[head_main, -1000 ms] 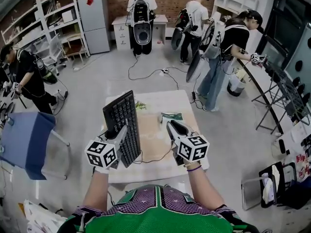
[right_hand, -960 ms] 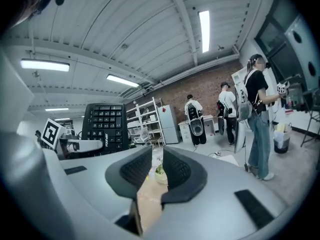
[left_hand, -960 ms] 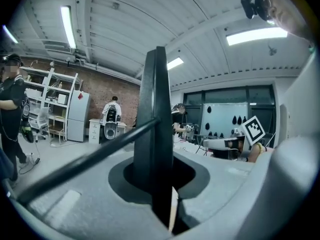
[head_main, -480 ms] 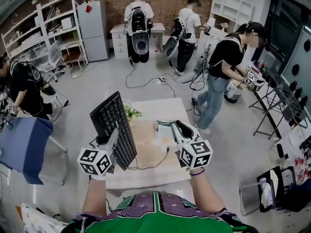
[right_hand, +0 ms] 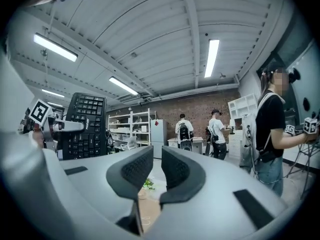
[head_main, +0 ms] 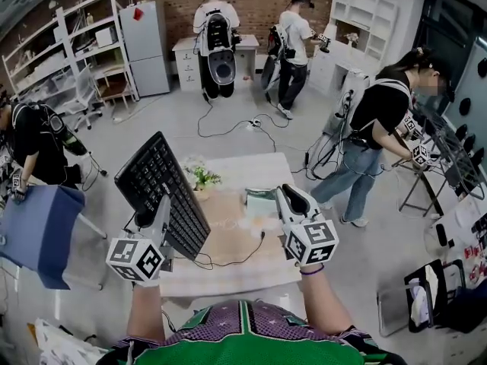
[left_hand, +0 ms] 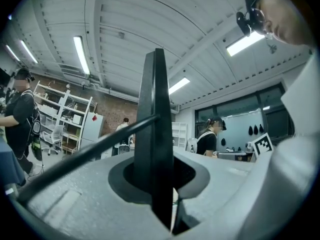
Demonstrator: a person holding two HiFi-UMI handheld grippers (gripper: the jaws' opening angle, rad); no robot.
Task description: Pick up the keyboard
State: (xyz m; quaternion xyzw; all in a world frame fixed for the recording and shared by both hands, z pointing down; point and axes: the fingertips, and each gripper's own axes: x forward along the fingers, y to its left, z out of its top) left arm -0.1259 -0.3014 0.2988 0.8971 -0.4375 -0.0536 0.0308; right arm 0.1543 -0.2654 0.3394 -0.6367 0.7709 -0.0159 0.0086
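The black keyboard (head_main: 161,195) hangs tilted above the light table (head_main: 251,268), its far end raised toward the upper left. My left gripper (head_main: 157,217) is shut on its near edge. In the left gripper view the keyboard (left_hand: 154,109) stands edge-on between the pads of the left gripper (left_hand: 159,176), with its black cable (left_hand: 85,151) slanting across. The cable (head_main: 232,261) trails down onto the table. My right gripper (head_main: 289,195) hovers over the table's right side. Its jaws (right_hand: 156,164) have just been closing, with a narrow gap and nothing between them. The keyboard (right_hand: 85,126) shows at that view's left.
A small plant (head_main: 199,177) and a greenish packet (head_main: 262,201) lie on the table. A blue chair (head_main: 34,230) stands at the left. A person (head_main: 373,139) works at the right by a dark bench, others stand at the back desks, and cables cross the floor.
The left gripper has lifted the keyboard higher and tilted it further left. The right gripper has also risen. The person at the right has walked further right.
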